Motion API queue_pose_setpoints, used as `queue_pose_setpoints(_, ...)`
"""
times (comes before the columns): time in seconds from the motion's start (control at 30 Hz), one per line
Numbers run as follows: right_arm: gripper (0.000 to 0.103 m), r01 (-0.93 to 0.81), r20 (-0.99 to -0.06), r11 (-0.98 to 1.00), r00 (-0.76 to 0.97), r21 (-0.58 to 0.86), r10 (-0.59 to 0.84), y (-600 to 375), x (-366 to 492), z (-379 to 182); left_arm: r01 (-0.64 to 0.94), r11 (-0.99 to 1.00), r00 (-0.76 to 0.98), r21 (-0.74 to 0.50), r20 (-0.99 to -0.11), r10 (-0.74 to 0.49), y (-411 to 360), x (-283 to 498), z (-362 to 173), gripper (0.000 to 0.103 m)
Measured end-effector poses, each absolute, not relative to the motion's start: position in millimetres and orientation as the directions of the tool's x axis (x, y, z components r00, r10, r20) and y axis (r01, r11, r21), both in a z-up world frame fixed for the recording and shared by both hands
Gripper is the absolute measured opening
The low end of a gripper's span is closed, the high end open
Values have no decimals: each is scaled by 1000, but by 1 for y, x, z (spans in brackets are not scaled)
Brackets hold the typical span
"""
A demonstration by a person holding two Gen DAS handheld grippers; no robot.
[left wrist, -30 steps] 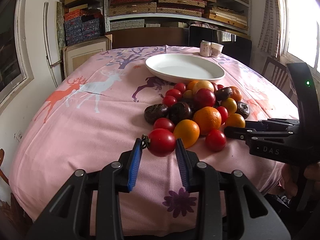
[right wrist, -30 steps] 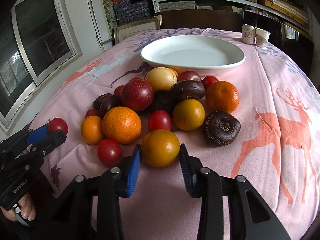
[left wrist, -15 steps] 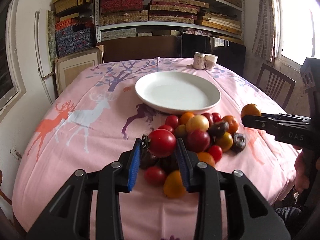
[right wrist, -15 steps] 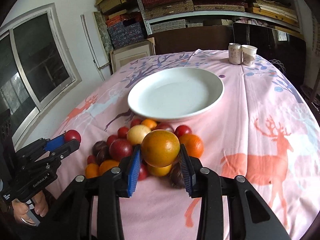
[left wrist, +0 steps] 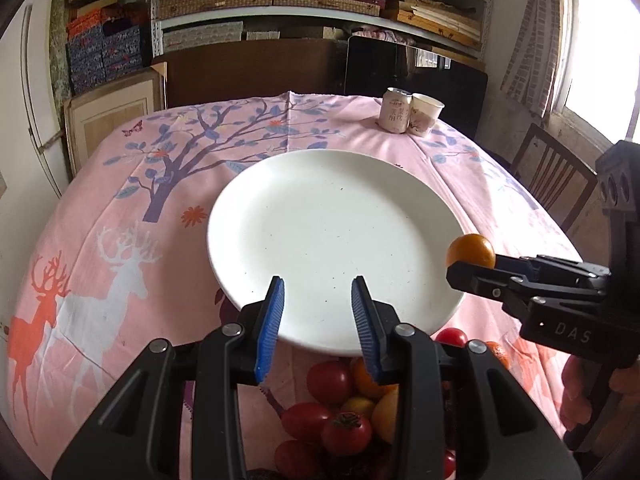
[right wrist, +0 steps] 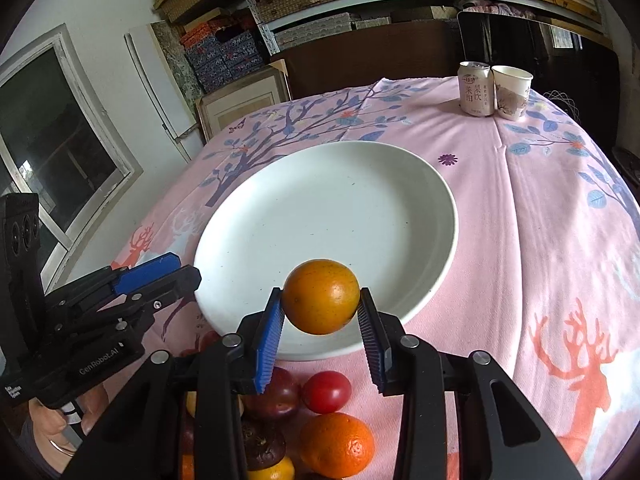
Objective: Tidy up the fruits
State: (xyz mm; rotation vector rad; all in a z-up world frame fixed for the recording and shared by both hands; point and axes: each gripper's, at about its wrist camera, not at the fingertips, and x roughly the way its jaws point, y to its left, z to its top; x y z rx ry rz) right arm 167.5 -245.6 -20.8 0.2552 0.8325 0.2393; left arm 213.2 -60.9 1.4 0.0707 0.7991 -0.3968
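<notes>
Desk [left wrist: 120, 240]: pink printed cloth. It carries one white plate [left wrist: 332, 240] at centre and a fruit pile [left wrist: 340, 420] just beside the plate's near rim. The plate is bare, with no fruit on it.

Fruit pile: tomatoes, oranges and some dark fruit, touching one another. It lies below and behind both tool tips, on the person's side of the plate.

Left tool [left wrist: 318, 284]: pads parted by a narrow gap with nothing between them; white plate shows through the gap. It hangs over the near rim, pointing down and forward at the plate's middle. It is released and carries nothing.

Right tool [right wrist: 320, 300]: clenched on the orange [right wrist: 322, 306], one pad on each side. The fruit sits at the pad tips and is clear of the desk.

Key relation: from the right tool the plate lies straight ahead and below. In the right wrist view the orange overlaps the plate's near part; in the left wrist view it sits at the plate's right rim. With the fisheye bend, it is probably at the rim or just inside it, though the exact overlap cannot be fixed.

Judgement: only the right tool has fruit to deliver, so the next move is its own. It calls for a short advance toward the plate's centre, then a descent, then release. The orange is round, so a low release should limit rolling. The left tool, so close, could be in the way.
</notes>
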Motion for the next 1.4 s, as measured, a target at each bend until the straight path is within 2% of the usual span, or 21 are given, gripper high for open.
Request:
queue_pose_setpoints(0.1,38,-145,-683,942,656,302,320,-241,154,-20,385,919,619,-91,-713,-330,-44,194,6,40)
queue_pose_setpoints(0.3,38,-157,-667,930,658,333,350,-242,115,-25,494,869,569,-12,-752,-334,-48,131,-22,40)
queue_pose_setpoints(0.37,38,-145,-671,925,651,351,356,-244,108,-28,486,874,603,11,-728,-326,-47,125,-29,40)
queue_pose_setpoints(0.47,38,-138,-675,925,647,354,355,-245,98,-31,469,879,575,-83,-727,-375,-39,136,-38,40)
queue_pose_setpoints(0.57,38,-126,-671,926,655,355,347,-249,86,-29,458,873,554,-165,-716,-425,-31,143,-44,44)
queue_pose_setpoints(0.63,39,-114,-665,930,668,351,333,-254,80,-26,463,866,540,-190,-714,-445,-30,144,-45,41)
queue_pose_setpoints(0.67,39,-111,-661,929,673,353,332,-257,79,-25,469,859,530,-204,-713,-459,-30,143,-45,31)
queue_pose_setpoints(0.7,39,-110,-658,928,675,357,333,-258,77,-24,476,852,519,-219,-712,-473,-32,142,-44,27)
queue_pose_setpoints(1.03,39,-90,-684,925,647,369,336,-264,82,-36,456,859,538,-233,-697,-475,-29,141,-38,27)
queue_pose_setpoints(1.17,57,-106,-654,933,686,345,319,-270,58,-35,435,863,564,-257,-670,-483,-18,140,-33,27)
queue_pose_setpoints(1.4,63,-198,-622,931,699,306,353,-288,19,-30,444,859,592,-255,-636,-495,-9,135,-14,27)
